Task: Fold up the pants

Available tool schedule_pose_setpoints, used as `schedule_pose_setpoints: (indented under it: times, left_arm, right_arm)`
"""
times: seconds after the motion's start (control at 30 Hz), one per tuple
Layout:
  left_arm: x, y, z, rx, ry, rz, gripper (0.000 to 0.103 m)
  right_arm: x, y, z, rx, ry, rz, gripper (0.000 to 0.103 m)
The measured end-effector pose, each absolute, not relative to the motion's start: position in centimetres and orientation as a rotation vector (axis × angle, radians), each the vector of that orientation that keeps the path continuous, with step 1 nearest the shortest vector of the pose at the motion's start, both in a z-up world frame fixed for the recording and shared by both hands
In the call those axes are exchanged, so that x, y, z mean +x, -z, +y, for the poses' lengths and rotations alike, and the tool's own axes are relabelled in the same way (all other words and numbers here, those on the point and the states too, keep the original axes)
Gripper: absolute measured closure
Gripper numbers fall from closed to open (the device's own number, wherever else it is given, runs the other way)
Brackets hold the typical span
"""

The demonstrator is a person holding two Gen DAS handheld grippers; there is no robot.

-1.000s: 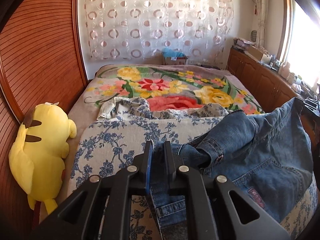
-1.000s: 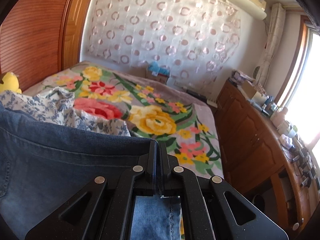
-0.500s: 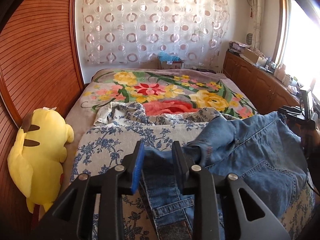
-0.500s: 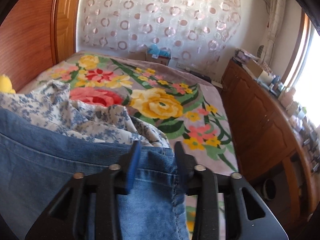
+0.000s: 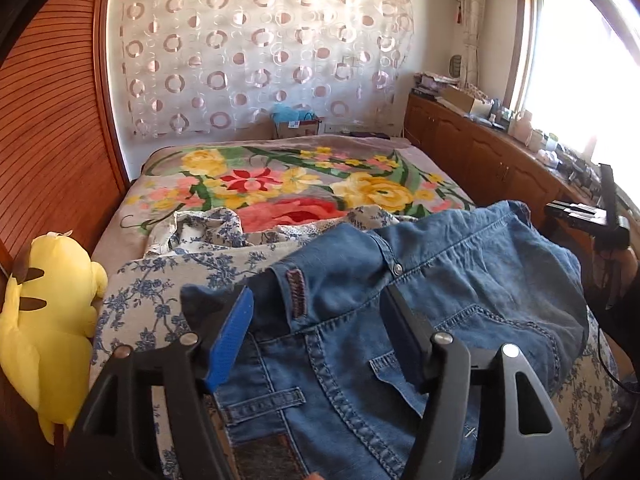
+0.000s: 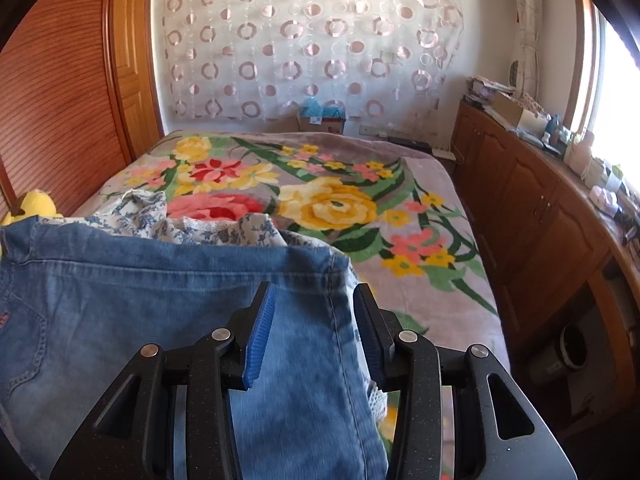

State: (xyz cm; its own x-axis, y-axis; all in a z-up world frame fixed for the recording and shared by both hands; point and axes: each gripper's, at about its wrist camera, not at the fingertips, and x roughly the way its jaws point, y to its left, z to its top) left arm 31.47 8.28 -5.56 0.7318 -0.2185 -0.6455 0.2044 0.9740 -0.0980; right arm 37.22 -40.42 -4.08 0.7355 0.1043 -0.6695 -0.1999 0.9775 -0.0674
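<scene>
Left gripper (image 5: 320, 320) just opening, jeans (image 5: 440, 280) lying loose between its jaws on the bed (image 5: 280, 184). Right gripper (image 6: 312, 320) parted too, apparently clear of the denim.

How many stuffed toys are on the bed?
1: the yellow plush toy lies at the bed's left edge against the wooden wall, beside the blue-flowered sheet. Others may be hidden under the jeans.

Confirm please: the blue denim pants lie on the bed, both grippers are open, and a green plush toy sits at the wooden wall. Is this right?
One thing is wrong: the plush toy is yellow, not green, as the left wrist view shows. The rest holds: the blue denim pants lie on the bed, and the left gripper and right gripper are open.
</scene>
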Motion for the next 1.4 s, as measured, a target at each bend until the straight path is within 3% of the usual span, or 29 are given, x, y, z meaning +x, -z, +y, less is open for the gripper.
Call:
schedule_pose_setpoints:
  times: [0.2,0.4,1.1,1.13,1.17,1.23,1.27,1.4]
  left_arm:
    - [31.1,6.1,6.2,0.002,0.273,0.731,0.037]
    - [29.7,6.2,4.4,0.008,0.283,0.703,0.037]
    - [25.4,7.7,-1.4,0.055,0.417,0.766,0.037]
    - [25.3,7.7,-1.5,0.049,0.420,0.766,0.037]
    - [25.2,7.8,-1.5,0.043,0.427,0.766,0.037]
    - [24.7,7.7,-1.9,0.039,0.440,0.765,0.037]
    - [24.5,7.7,-2.1,0.041,0.444,0.766,0.037]
    - [23.4,7.5,-3.3,0.057,0.466,0.762,0.037]
  right_arm:
    - [33.8,2.5,-41.5,-0.078,-0.193,0.704,0.061]
    - [31.2,2.8,-42.8,-0.069,-0.173,0.699,0.051]
    - [28.8,7.9,-47.3,0.097,-0.186,0.879,0.050]
    - [28.8,8.0,-47.1,0.096,-0.194,0.886,0.055]
    - [28.8,8.1,-46.9,0.091,-0.205,0.893,0.068]
    - [28.8,8.1,-46.2,0.079,-0.229,0.901,0.082]
    - [28.6,7.8,-45.7,0.042,-0.216,0.887,0.097]
    - [27.8,5.3,-44.7,-0.026,-0.153,0.776,0.102]
